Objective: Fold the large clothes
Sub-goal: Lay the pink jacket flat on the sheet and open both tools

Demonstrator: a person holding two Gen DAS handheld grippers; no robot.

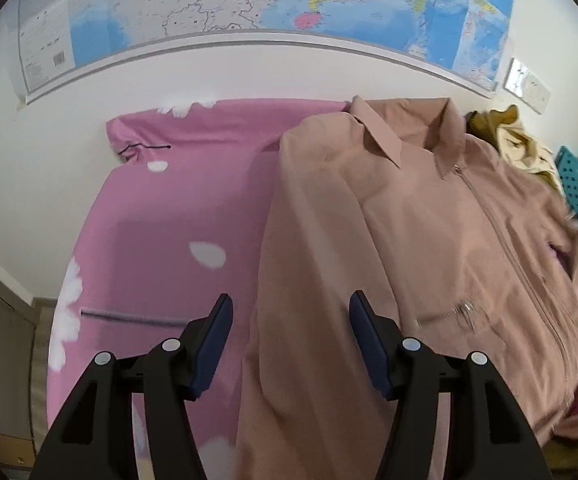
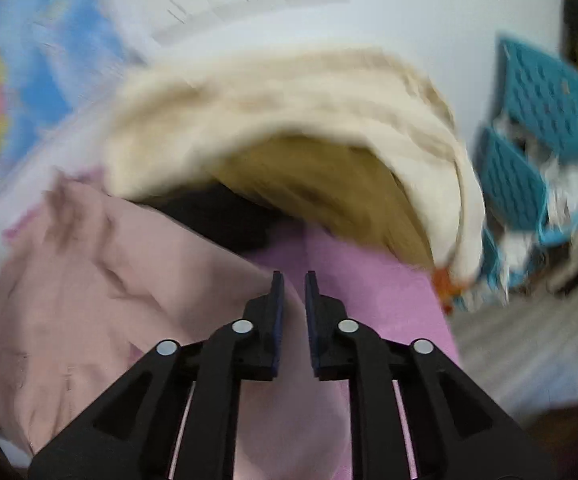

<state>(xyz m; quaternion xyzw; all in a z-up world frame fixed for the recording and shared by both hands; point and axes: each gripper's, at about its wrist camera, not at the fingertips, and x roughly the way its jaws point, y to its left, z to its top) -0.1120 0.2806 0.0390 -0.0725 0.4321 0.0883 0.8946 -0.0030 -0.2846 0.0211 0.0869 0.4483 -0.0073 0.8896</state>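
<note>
White wall (image 1: 249,76) behind, with a large coloured map (image 1: 289,4) hung on it. Below the map, a bed covered in a pink sheet (image 1: 161,232) printed with white petals.

Dusty-pink jacket (image 1: 441,248) lies spread front-up on the right part of the sheet, collar (image 1: 405,132) toward the wall, front zipper (image 1: 505,240) closed and running diagonally away from the collar. A small chest pocket zip (image 1: 453,314) shows low on the front. The near sleeve is laid along the jacket's left edge, beside bare sheet.

Left gripper (image 1: 291,312): fingers spread wide, nothing between them. It hangs over the jacket's left edge, one blue pad (image 1: 217,344) over the sheet, the other over the sleeve. Contact with the fabric cannot be told.

Right wrist view heavily motion-blurred. Right gripper (image 2: 293,280): fingers drawn nearly together, a narrow gap left between the tips; whether cloth is pinched there cannot be told. Jacket fabric (image 2: 101,280) lies rumpled to its left and under the fingers, pink sheet (image 2: 369,280) ahead and to the right.

Beyond the right gripper, a cream garment with mustard lining (image 2: 297,128) sits heaped on the bed past the jacket. Teal perforated crates (image 2: 529,152) stand at the far right, beside the bed.
</note>
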